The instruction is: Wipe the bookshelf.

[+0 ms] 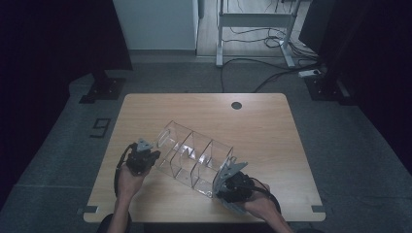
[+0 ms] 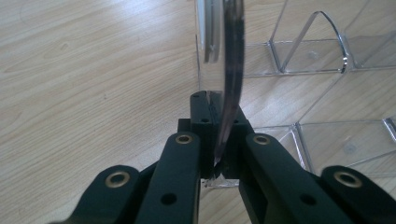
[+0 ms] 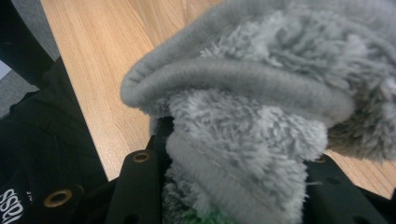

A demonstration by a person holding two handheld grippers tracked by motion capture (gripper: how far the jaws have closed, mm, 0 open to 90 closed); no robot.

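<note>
A clear acrylic organizer (image 1: 194,150) with several compartments lies at an angle on the wooden table (image 1: 262,121). My left gripper (image 1: 150,158) is at its left end, shut on the edge of a thin clear wall (image 2: 232,56) that rises between the black jaws. At the organizer's near right corner is my right gripper (image 1: 218,183). It is shut on a grey fluffy cloth (image 3: 261,93), which bulges over the jaws and hides the fingertips. One black finger (image 3: 137,186) shows beside the cloth.
A round cable hole (image 1: 236,105) sits near the table's far edge. Black stand bases (image 1: 103,90) and cables (image 1: 272,73) lie on the floor beyond. The table's near edge and the person's dark clothing (image 3: 42,154) are close beside the right gripper.
</note>
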